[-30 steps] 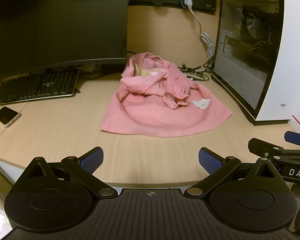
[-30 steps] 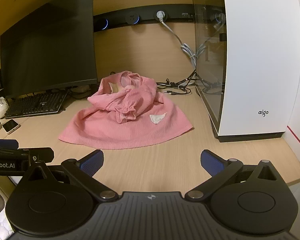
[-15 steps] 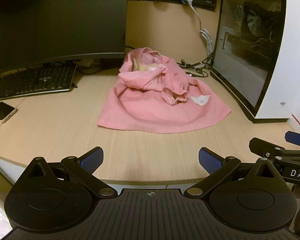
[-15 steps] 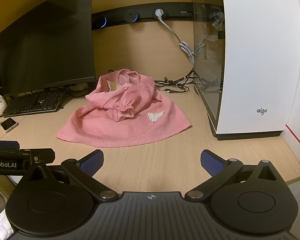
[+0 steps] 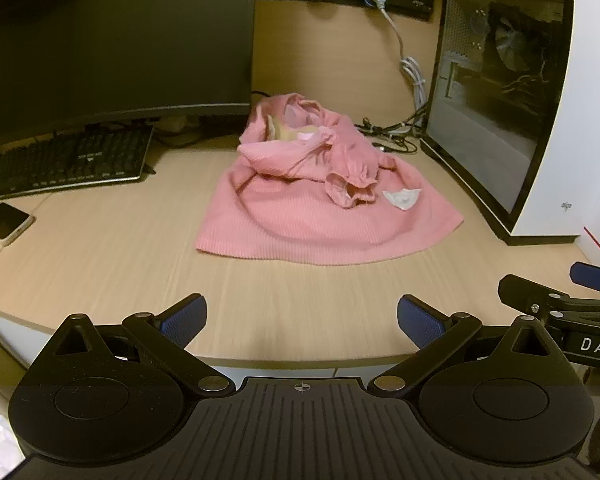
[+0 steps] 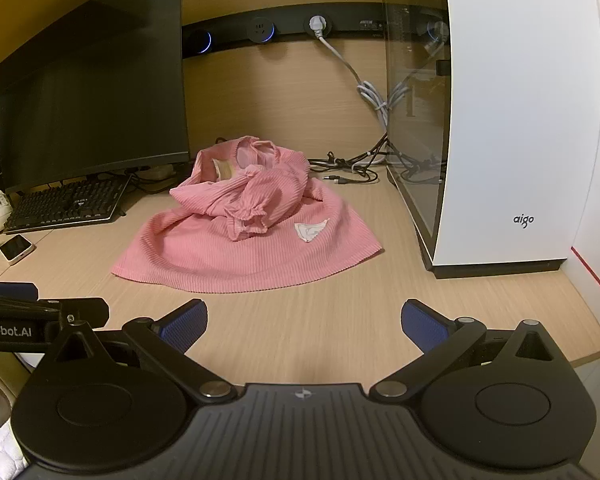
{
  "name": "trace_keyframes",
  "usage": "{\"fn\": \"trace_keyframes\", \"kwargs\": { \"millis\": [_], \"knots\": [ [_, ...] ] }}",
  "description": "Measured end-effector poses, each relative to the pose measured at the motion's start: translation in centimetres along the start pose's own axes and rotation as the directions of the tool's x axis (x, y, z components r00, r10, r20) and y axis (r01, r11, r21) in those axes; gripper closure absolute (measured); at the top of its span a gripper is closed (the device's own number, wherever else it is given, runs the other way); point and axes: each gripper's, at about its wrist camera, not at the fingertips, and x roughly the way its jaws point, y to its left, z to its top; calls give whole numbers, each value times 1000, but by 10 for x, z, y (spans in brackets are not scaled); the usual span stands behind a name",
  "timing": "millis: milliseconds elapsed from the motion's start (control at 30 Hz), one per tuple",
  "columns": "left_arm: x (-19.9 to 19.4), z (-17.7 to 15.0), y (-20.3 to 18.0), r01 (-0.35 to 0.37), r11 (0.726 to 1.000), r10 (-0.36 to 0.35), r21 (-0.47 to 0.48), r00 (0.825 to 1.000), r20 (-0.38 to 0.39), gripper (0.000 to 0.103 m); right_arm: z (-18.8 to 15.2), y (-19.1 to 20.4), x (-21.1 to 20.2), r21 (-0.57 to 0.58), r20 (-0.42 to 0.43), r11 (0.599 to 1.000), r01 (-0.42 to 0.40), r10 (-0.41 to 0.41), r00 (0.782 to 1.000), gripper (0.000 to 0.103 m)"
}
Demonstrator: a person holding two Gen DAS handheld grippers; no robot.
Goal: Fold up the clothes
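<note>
At frame centre, the soft, light pink sweater [image 5: 320,204] lies crumpled; grip its near hem. Both grippers' fingers [image 5: 182,320] gape, empty.

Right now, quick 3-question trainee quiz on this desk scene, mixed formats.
1. True or false: the left tongs are shut on the pink garment.
2. What stands immediately right of the garment? A) keyboard B) white PC case C) phone
3. Fill in: the garment lies ____, not folded.

Key: 1 false, both left and right tongs are open and empty, short of the garment. 2 B, the white PC case. 3 crumpled, sleeves bunched on top.
</note>
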Motion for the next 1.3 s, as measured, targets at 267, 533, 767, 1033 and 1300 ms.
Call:
{"fn": "trace_keyframes", "kwargs": {
  "millis": [267,533,767,1033,1300],
  "knots": [
    [0,-1,0,-10,1000,10,-3,1000,0,0,0,1,0,-3,-2,1000,-7,7,1000,0],
    [0,0,-2,-10,1000,10,1,1000,-3,0,0,0,0,-1,-4,1000,-7,7,1000,0],
    [0,0,-4,-8,1000,8,9,1000,-2,0,0,-1,0,-1,-5,1000,-7,7,1000,0],
    [0,-1,-5,-12,1000,12,9,1000,-2,0,0,-1,1,-2,-5,1000,-8,8,1000,0],
    [0,-1,-4,-15,1000,15,6,1000,-1,0,0,-1,2,-3,-4,1000,-9,9,1000,0]
  ]
}}
